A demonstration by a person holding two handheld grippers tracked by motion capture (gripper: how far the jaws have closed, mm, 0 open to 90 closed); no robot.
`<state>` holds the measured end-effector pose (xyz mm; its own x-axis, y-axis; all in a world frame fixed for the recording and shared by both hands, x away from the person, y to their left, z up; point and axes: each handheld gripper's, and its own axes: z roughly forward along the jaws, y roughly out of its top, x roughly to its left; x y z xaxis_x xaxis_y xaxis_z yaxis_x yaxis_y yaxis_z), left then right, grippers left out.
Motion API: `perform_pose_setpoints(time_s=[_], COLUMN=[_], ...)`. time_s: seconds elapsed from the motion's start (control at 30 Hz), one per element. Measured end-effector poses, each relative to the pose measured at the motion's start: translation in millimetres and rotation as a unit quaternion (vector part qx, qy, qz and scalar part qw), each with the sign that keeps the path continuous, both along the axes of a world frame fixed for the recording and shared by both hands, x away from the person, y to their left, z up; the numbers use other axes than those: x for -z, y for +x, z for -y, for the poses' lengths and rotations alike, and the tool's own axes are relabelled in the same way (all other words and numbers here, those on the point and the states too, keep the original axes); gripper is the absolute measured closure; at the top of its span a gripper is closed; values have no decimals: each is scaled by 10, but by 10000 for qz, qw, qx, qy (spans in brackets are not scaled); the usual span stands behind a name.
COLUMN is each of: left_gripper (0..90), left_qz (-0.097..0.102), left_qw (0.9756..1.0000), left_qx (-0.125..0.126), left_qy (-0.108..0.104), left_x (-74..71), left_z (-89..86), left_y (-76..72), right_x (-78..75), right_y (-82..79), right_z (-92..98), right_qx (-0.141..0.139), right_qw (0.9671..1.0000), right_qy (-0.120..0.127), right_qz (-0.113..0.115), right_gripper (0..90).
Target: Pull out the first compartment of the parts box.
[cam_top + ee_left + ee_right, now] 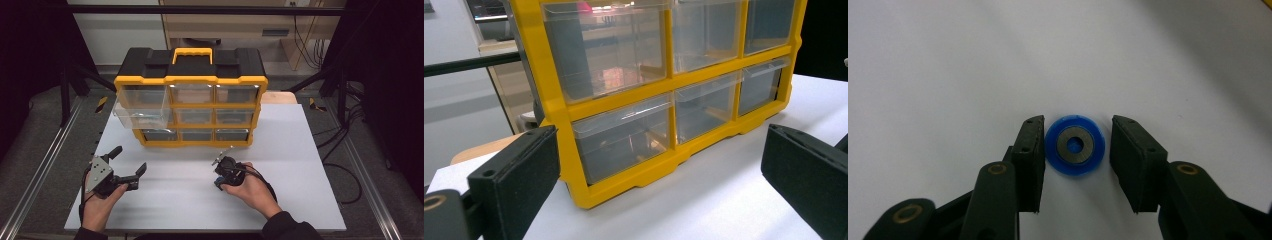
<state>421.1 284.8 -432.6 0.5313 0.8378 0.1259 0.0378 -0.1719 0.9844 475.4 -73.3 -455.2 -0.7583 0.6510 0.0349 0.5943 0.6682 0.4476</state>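
High view: the white counter (200,200) is evenly and brightly lit from overhead, while the surroundings fall to near black at both sides; the picture is soft, with fine detail lost. Left gripper view: the clear plastic drawers of the yellow-framed organiser cabinet (624,135) carry reflections and a pinkish glare; the near black jaws are blurred. Right gripper view: diffuse light, a dim upper right corner, and a faint shadow under the blue plastic disc with a grey metal ring (1075,145).
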Motion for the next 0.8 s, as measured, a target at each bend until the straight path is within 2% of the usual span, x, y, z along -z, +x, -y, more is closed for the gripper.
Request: perform_pose_setpoints(time_s=[0.13,0.17,0.23,0.27,0.33,0.8], left_gripper=[19,19,19,19,19,19], left_qz=[5,1,-5,-15,-24,-33], left_qw=[10000,10000,10000,10000,10000,10000], left_qx=[6,7,9,13,16,11], left_qy=[6,3,7,13,24,59], left_x=[0,1,3,6,7,12], left_z=[3,3,5,8,14,14], left_y=[1,1,4,5,6,7], right_x=[2,1,3,8,4,5], right_y=[1,9,-1,6,-10,-8], right_z=[8,19,13,23,10,16], right_qx=[-38,-153,-104,-202,-115,-153], right_qw=[10000,9997,9998,9995,9997,9997], right_qy=[-57,-131,-117,-135,-134,-131], right_qz=[68,153,128,195,157,160], right_gripper=[602,615,618,619,620,623])
